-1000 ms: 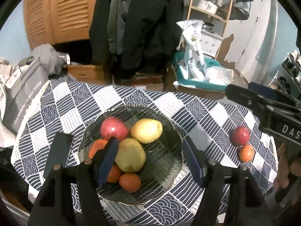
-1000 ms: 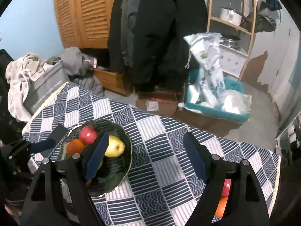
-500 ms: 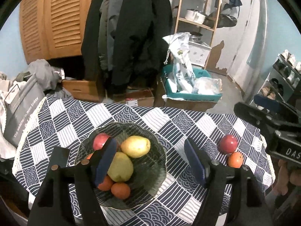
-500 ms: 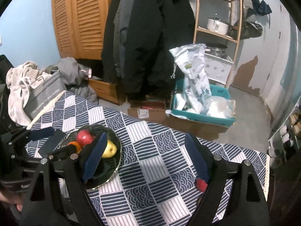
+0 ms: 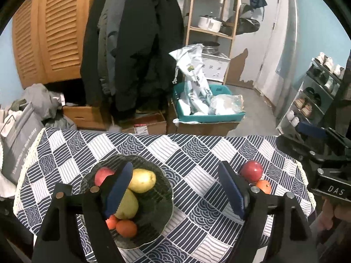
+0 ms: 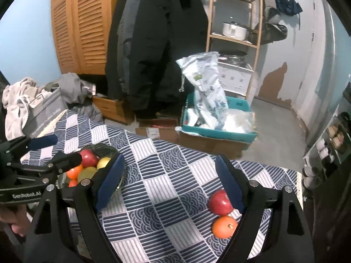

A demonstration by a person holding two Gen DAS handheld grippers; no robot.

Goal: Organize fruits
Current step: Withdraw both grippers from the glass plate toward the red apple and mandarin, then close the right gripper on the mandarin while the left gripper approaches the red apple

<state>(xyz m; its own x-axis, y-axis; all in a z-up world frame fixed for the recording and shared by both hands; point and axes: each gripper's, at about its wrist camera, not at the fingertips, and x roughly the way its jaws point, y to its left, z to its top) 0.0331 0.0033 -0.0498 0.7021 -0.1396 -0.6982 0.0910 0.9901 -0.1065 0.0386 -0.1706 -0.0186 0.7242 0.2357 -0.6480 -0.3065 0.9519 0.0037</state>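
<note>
A dark glass bowl on the checked tablecloth holds a red apple, a yellow pear, a greenish pear and small oranges. My left gripper hovers over the bowl's right side; its jaws are opening and nothing is between them. A second red apple and an orange lie touching near the table's right edge. My right gripper hangs open and empty above the cloth, its right finger just over that apple. The bowl shows at the left.
A grey bag leans at the table's left edge. Past the far edge stand cardboard boxes, a teal bin of bags, hanging coats and a wooden shelf. A shoe rack stands at the right.
Both grippers have drawn back and risen, so the table looks smaller. The left jaws have widened. The loose apple and orange have come into the right wrist view.
</note>
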